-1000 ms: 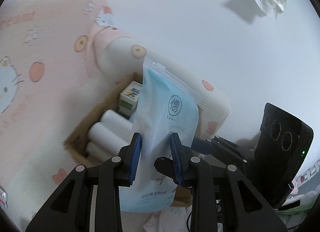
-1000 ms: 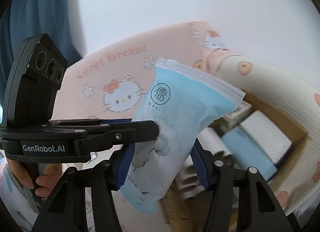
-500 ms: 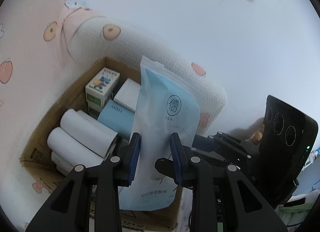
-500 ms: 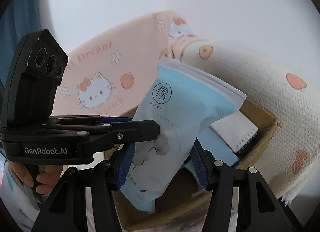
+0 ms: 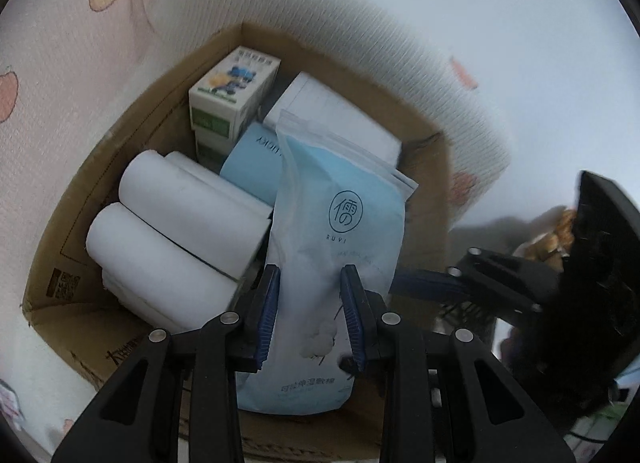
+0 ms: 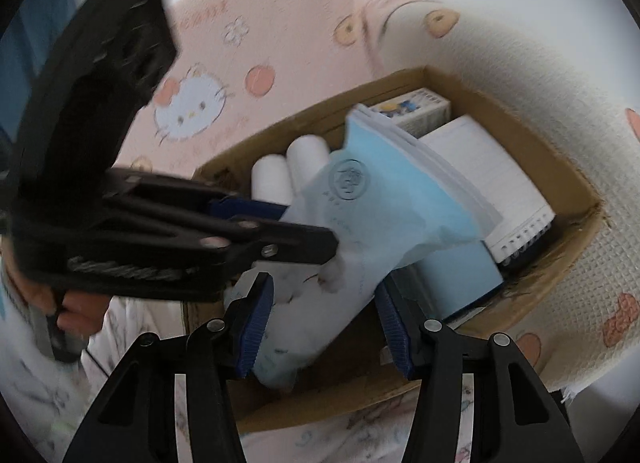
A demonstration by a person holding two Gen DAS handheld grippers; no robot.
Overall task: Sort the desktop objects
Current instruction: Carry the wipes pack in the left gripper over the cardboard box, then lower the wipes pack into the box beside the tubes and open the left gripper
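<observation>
In the left wrist view, the cardboard box point(image 5: 64, 223) took up the left and centre of the frame, nested in a printed blanket point(image 5: 72, 63) that rose around it. At centre left lay the white rolls point(image 5: 160, 247), side by side and stacked. Above them, a small printed carton point(image 5: 232, 91) stood against the far wall, with a light blue pack point(image 5: 252, 171) and a white box point(image 5: 332, 119) to its right. The goods were packed snugly, probably to leave one slot at the near right.

At lower centre the left gripper point(image 5: 310, 313) was clamped on the lower half of the blue pouch point(image 5: 344, 231), both pads pressing its sides. The pouch stood nearly upright over that free slot, top edge toward the far wall (a sensible way to slide a soft bag in beside the rolls). At right, the other tool reached in toward the pouch.

In the right wrist view, a hand point(image 6: 76, 303) at far left gripped the left tool. At lower centre the right gripper point(image 6: 324, 323) straddled the pouch's bottom end; its jaws were closing, the left pad looking to touch the bag, the right pad standing just off it. A spiral notebook point(image 6: 504, 191) lay at the right of the box.
</observation>
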